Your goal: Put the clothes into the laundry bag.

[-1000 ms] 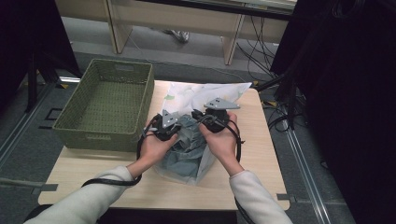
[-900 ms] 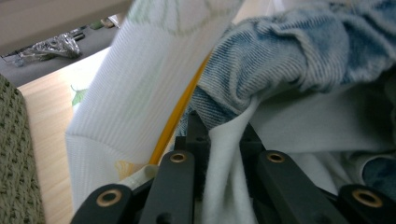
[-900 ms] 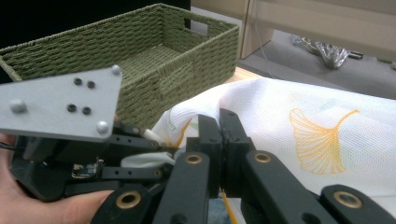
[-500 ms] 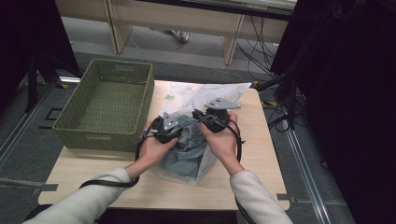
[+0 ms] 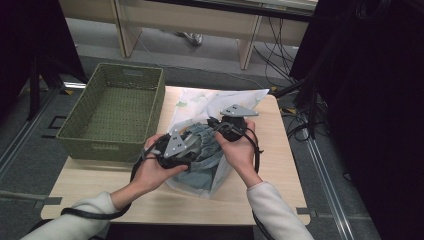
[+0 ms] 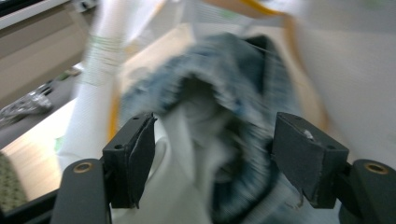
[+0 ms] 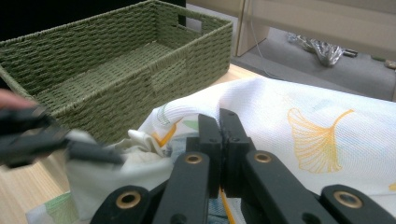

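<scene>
the left gripper [image 6: 212, 161] stood wide open, the jeans [image 6: 243, 107] bunched between and ahead of its jaws. the right gripper [image 7: 219, 123] was clamped tight on the white mesh bag [image 7: 299, 121] around them.

Count: 1 green woven basket [image 5: 112, 115], 1 white mesh bag with leaf print [image 5: 210, 102], 1 piece of blue denim [image 5: 202, 145] inside the bag. 2 tongs: left [image 6: 215, 161] and right [image 7: 219, 135], one per hand. All of it on 1 wooden surface [image 5: 280, 165].
</scene>
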Available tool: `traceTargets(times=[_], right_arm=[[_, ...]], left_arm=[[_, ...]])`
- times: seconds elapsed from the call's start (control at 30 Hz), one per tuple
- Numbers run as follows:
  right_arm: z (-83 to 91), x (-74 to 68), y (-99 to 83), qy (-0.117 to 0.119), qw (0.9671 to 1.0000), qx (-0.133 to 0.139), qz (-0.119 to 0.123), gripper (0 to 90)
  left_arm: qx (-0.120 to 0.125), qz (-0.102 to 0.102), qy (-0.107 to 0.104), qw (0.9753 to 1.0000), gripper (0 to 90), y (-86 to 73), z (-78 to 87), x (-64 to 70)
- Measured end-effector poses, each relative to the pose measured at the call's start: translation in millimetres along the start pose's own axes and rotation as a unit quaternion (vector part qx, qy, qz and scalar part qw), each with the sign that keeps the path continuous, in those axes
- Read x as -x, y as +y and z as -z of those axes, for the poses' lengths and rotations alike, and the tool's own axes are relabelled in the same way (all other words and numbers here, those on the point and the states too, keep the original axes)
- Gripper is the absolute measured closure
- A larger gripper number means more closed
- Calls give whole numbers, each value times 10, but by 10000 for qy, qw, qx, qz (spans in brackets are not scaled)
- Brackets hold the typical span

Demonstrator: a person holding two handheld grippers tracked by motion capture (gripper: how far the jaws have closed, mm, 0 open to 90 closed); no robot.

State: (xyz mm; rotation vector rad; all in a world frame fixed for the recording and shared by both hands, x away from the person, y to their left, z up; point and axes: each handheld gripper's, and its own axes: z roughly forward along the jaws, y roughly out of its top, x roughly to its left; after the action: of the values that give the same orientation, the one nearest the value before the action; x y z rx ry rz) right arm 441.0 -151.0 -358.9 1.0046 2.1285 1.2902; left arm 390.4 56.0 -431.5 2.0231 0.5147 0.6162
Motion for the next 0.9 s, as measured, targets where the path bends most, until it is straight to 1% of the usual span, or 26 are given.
traceTargets(times=[0.03,0.07,0.1,0.17,0.23,0.27,0.3,0.4,0.43,0.47,0.53,0.57,0.6,0.63,0.7,0.73,0.8,0.87,0.9], right_arm=[[0,0,0,-2,10000,1,-7,900],[-2,-1,1,-1,10000,-4,-4,900],[-1,-2,1,5,10000,-13,-6,900],[-6,-9,0,11,10000,-9,9,900],[-9,-16,-2,17,10000,-26,3,900],[-13,-13,-2,23,10000,-24,48,900],[-16,-15,-3,27,10000,-35,53,900],[-29,-16,-10,44,10000,-45,44,900],[-28,-23,-15,42,9999,-92,-26,900],[-32,-21,-17,50,9999,-88,3,900],[-39,-21,-20,62,9999,-88,38,900],[-38,-29,-20,58,9999,-103,-3,900],[-39,-25,-19,54,9999,-97,47,900],[-40,-27,-19,60,9999,-97,45,900],[-41,-27,-20,65,9999,-101,48,900],[-42,-28,-22,65,9999,-102,47,900],[-42,-27,-24,68,9999,-125,51,900],[-43,-24,-25,75,9999,-124,49,900],[-44,-23,-24,73,9999,-124,52,900]], left_arm=[[-111,-56,-168,9998,281,-28,10,40],[-241,-104,-285,9992,268,-62,10,80],[-376,-188,-358,9985,254,-106,1,120],[-498,-366,-368,9974,252,-162,-40,153],[-670,-351,-448,9961,233,-212,-110,167],[-716,-349,-470,9957,232,-230,-142,174],[-759,-403,-455,9953,237,-243,-171,179],[-905,-463,-483,9937,264,-280,-279,190],[-946,-462,-490,9932,280,-287,-312,192],[-955,-480,-468,9932,298,-291,-337,189],[-978,-524,-443,9928,385,-286,-397,176],[-1003,-525,-442,9926,414,-279,-426,171],[-1034,-592,-450,9919,461,-270,-449,161],[-1032,-629,-459,9916,510,-266,-474,153],[-1066,-623,-420,9915,604,-261,-510,139],[-1052,-601,-404,9918,650,-258,-526,136],[-1113,-660,-377,9909,726,-242,-534,118],[-1088,-552,-352,9919,772,-230,-540,110],[-1099,-551,-345,9918,786,-224,-540,107]])
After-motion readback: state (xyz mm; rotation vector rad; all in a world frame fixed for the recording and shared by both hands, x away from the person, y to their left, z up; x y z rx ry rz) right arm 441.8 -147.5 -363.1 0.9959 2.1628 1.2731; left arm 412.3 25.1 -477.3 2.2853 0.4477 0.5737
